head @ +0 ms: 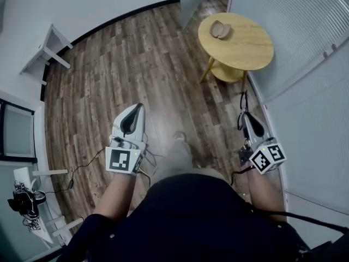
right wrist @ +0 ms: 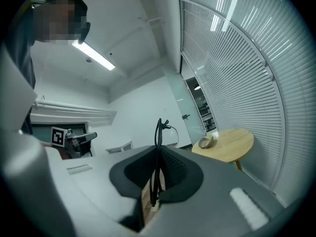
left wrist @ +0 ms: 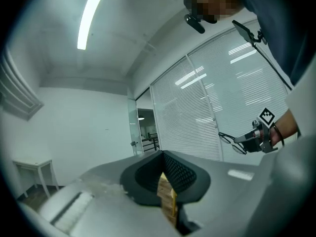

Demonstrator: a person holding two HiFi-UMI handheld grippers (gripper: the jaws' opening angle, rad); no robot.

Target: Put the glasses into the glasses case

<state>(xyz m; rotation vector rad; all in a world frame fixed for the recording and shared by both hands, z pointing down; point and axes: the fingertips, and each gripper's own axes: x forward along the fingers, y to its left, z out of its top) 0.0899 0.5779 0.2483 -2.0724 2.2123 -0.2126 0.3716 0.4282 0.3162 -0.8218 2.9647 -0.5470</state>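
I stand on a wooden floor with a gripper in each hand, both held level. My right gripper (head: 245,115) (right wrist: 158,151) is shut on a pair of thin black glasses (head: 242,103) (right wrist: 159,132), which stick up from between its pads. My left gripper (head: 137,108) (left wrist: 162,155) is shut with nothing in it. The glasses case (head: 220,29) (right wrist: 206,142) lies open on a round wooden table (head: 245,51) (right wrist: 229,147) some way ahead of me, on the right. The left gripper view shows the right gripper (left wrist: 247,141) with the glasses (left wrist: 228,140).
A wall of glass with blinds (head: 305,48) runs close along my right side. A small white table (head: 46,51) stands at the far left. A white stand with black gear (head: 24,201) is at the near left, with cables (head: 82,168) on the floor.
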